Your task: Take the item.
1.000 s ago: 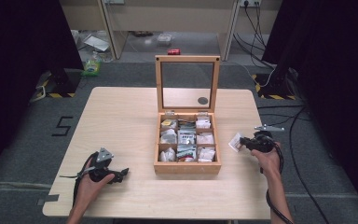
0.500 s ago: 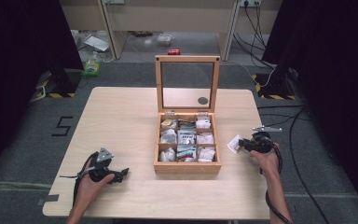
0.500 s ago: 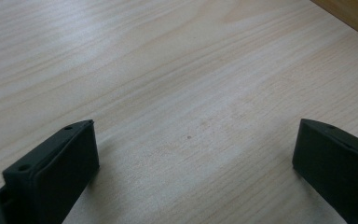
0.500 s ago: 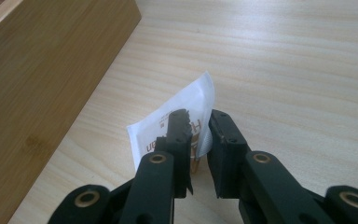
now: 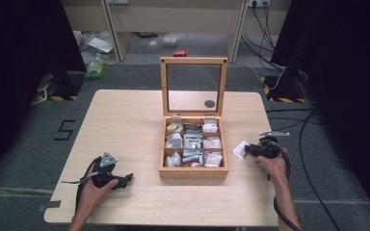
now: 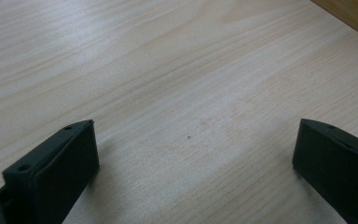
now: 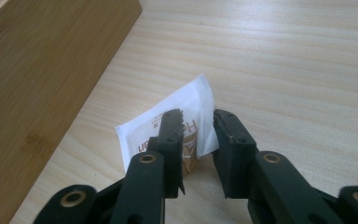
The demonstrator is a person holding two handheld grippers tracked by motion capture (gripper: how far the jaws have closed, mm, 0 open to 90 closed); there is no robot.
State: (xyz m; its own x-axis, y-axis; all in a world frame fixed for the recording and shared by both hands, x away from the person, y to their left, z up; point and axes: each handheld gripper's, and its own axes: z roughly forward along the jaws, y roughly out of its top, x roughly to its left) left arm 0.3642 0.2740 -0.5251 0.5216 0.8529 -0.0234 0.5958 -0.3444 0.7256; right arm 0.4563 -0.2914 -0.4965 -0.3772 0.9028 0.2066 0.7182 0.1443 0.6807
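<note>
A white tea sachet (image 7: 186, 105) with brown print lies on the table just right of the wooden box (image 5: 192, 173), and it also appears as a small white packet (image 5: 241, 149) in the high view. My right gripper (image 7: 198, 130) straddles the sachet's near end. Its jaws have just been opening; the sachet sits between them with a gap on each side, so the pads do not press on it. From above, the right gripper (image 5: 251, 150) points left at the box. My left gripper (image 6: 196, 144) rests low over bare wood, jaws wide apart with nothing between them; the high view shows the left gripper (image 5: 125, 179) at the front left.
The box stands mid-table with its glass lid (image 5: 192, 86) raised upright at the back, and its compartments hold several sachets. Its side wall (image 7: 42, 70) runs close along the left of the right gripper view. Cables trail off the table's right side.
</note>
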